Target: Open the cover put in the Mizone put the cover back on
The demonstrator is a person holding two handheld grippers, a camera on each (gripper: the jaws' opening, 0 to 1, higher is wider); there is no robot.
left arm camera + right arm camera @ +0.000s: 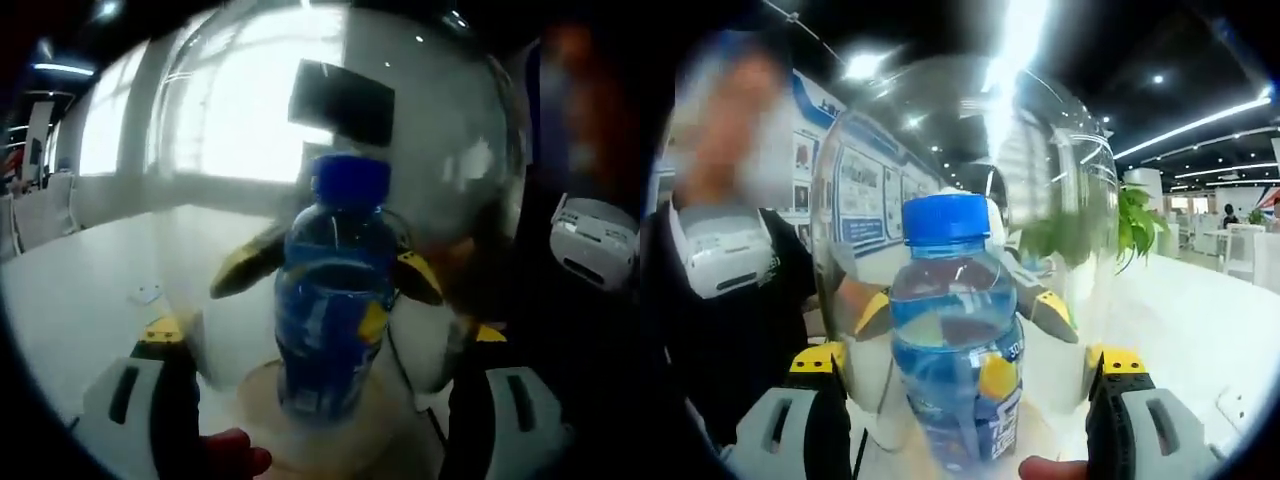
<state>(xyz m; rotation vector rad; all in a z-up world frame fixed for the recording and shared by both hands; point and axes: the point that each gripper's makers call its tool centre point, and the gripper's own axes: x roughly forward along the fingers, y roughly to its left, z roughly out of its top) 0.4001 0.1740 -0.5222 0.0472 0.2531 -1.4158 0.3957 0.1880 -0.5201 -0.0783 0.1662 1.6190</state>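
Centre of left gripper view: Mizone bottle [335, 300] with blue cap [350, 180], upright on round base [262, 395], under clear dome cover [440, 130]. Left gripper [325, 335] fingers spread wide, flanking dome sides; contact unclear. Same bottle [955, 350] centre of right gripper view; right gripper [965, 375] fingers likewise spread around dome [870, 130]. White surface [70, 290] beneath.

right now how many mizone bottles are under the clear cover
1. A single Mizone bottle with a blue cap stands upright on the round base, inside the clear dome cover. Nothing else seems hidden under it.
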